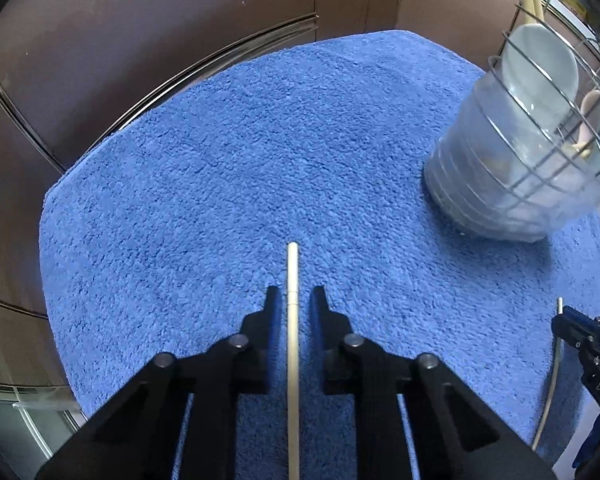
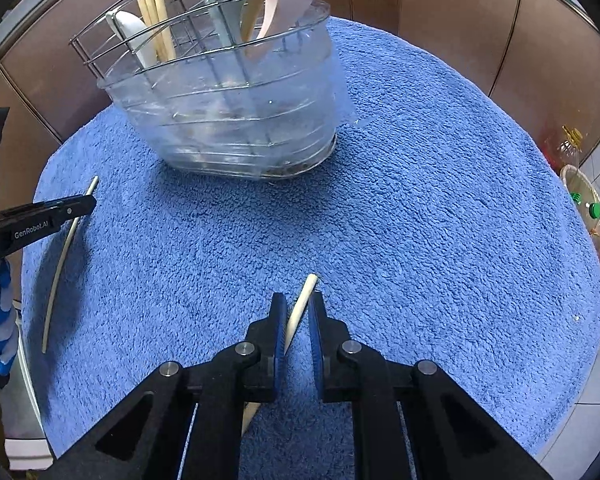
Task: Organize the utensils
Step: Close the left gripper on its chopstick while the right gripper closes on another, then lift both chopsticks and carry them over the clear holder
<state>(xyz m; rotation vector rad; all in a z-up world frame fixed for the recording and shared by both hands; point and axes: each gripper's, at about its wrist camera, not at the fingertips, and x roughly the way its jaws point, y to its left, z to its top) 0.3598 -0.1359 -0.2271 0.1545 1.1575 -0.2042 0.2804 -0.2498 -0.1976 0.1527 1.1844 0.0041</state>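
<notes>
Two pale chopsticks lie on a blue towel (image 1: 220,160). In the left wrist view, one chopstick (image 1: 293,320) runs lengthwise between the fingers of my left gripper (image 1: 294,300), which is open around it with gaps on both sides. In the right wrist view, the other chopstick (image 2: 298,312) lies slanted between the fingers of my right gripper (image 2: 298,308), which is open and straddles it. A wire utensil holder with a clear plastic liner (image 2: 228,112) stands on the towel ahead, holding spoons and chopsticks; it also shows in the left wrist view (image 1: 520,152).
Brown cabinet panels (image 1: 160,20) surround the towel (image 2: 420,200). Bottles (image 2: 588,208) stand past the towel's right edge. My left gripper (image 2: 76,206) and its chopstick (image 2: 64,260) show at the left of the right wrist view; my right gripper (image 1: 564,320) shows at the right edge of the left wrist view.
</notes>
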